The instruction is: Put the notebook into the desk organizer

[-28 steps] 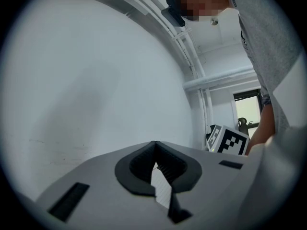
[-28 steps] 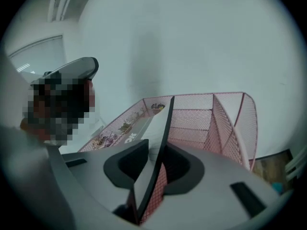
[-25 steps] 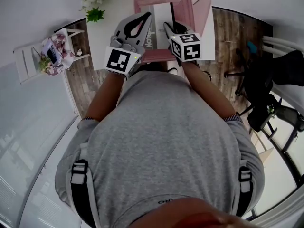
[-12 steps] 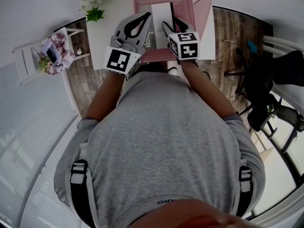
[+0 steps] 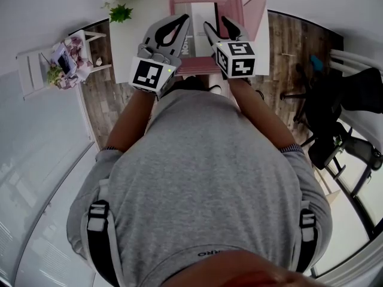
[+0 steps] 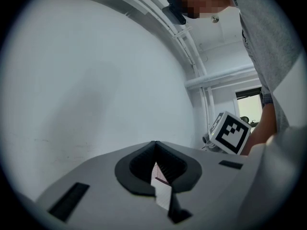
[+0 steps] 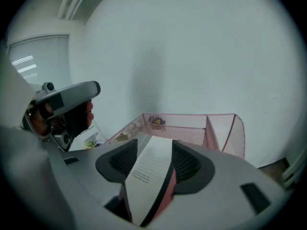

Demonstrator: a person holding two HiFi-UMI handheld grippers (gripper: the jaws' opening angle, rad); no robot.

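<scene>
Spread the right gripper's [image 5: 216, 25] jaws far wider than a second earlier and went on opening them, pads off the notebook [image 7: 151, 169] lying lengthwise between them. Found the notebook's far end already inside the pink mesh desk organizer [image 7: 192, 126] at the back of the white desk [image 5: 122, 46], white lined page facing up; flat or leaning, impossible to tell. Held the left gripper [image 5: 184, 21] clenched, tips together on nothing visible, just left of the notebook. Judged the step as letting go and backing out. Best done by drawing the right gripper straight back along the notebook's length with jaws wide, avoiding any snag on the cover's edge; by nudging with the closed left tips only against a lean; by checking for full seating inside the mesh walls before moving off.
</scene>
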